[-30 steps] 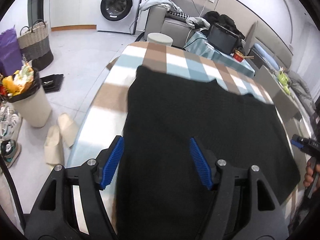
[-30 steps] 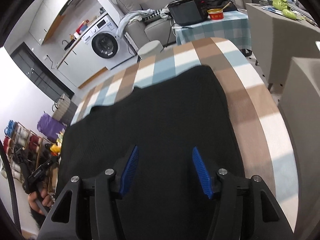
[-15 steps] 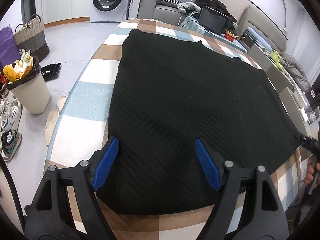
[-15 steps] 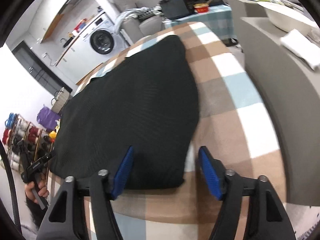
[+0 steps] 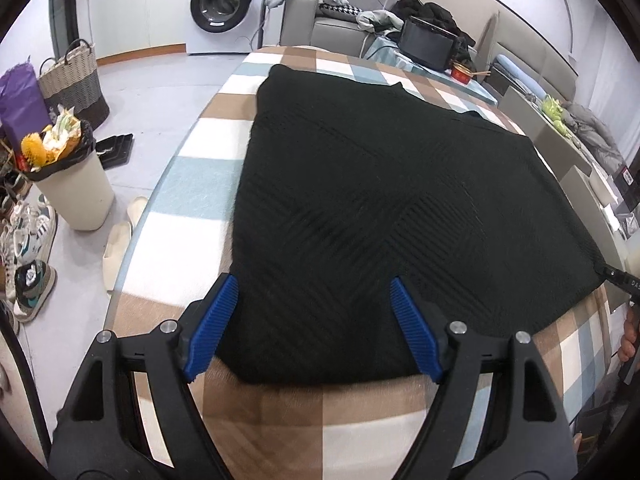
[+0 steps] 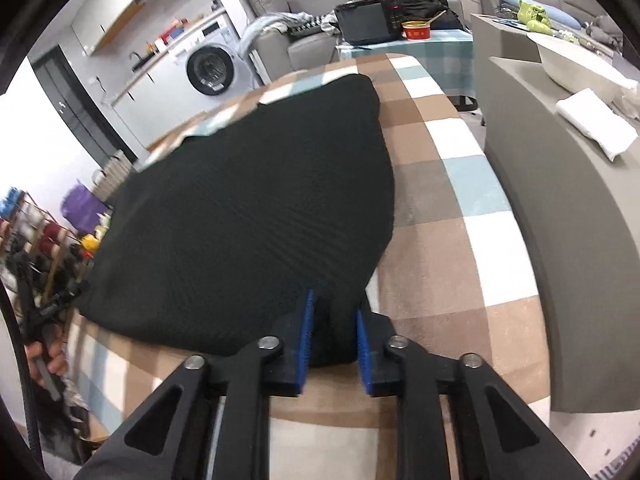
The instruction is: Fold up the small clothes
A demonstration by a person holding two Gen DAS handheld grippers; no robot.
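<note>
Ahead of me a white washing machine [image 5: 221, 4] stands against pale cabinets [image 5: 136, 8]; a grey sofa [image 5: 320, 28] sits right, a woven basket [image 5: 74, 80] and bin [image 5: 76, 188] on light floor [image 5: 160, 92].

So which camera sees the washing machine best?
The left wrist view: the washing machine faces the camera, sharp, with its round door in full view. The right wrist view shows it smaller, off to one side and slightly blurred.

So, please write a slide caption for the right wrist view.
Right tool closing on the near corner of a black garment on the checked tablecloth.
</note>
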